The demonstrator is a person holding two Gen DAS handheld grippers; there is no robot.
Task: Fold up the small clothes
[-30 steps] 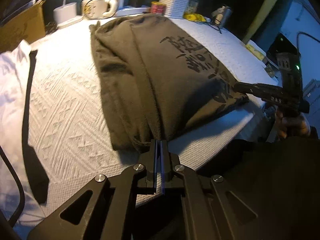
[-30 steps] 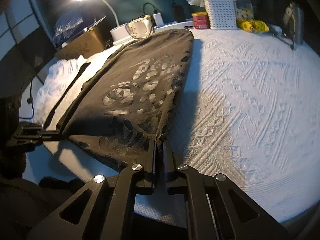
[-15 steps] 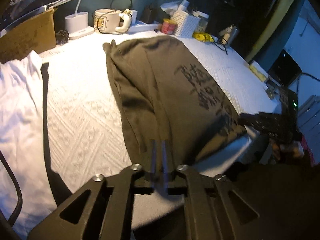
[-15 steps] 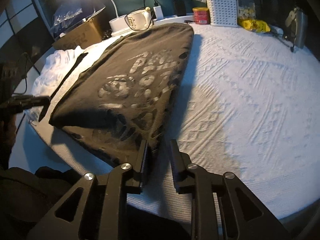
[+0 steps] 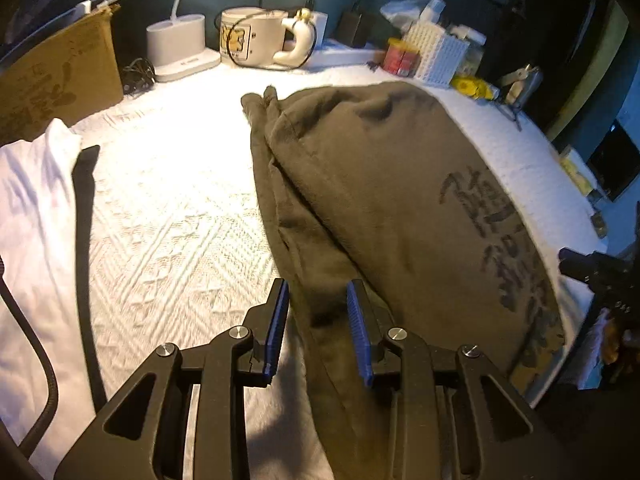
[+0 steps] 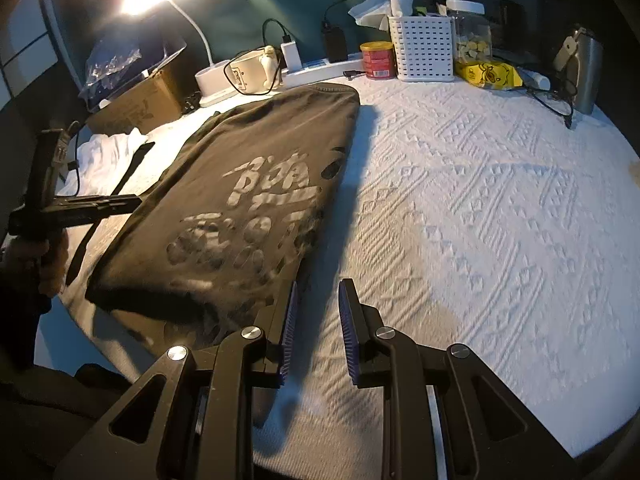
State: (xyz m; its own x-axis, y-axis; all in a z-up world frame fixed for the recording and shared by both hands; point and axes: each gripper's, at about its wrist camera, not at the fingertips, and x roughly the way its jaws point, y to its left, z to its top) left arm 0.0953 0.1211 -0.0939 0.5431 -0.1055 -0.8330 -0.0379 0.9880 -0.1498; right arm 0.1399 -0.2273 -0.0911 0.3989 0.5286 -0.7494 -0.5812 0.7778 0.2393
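The dark shirt (image 5: 392,208) lies flat on the white textured bedspread (image 5: 168,220), folded lengthwise into a long strip whose axis runs from the near edge of the bed away toward the mug (image 5: 256,38) and lamp base at the far side. The left gripper (image 5: 318,320) has just been opening; its blue pads stand apart with the shirt's near left edge lying between them, unpressed, so it has let go. The right gripper (image 6: 316,320) is likewise released, its jaws parted over bare bedspread just beside the shirt's near right corner. Both grippers sit at the shirt's near short end, one at each corner, neither clearly closer. Judging from this, the next fold would carry one short end along the long axis toward the other end, near the mug. A white garment (image 5: 32,216) lies left of the shirt, well apart
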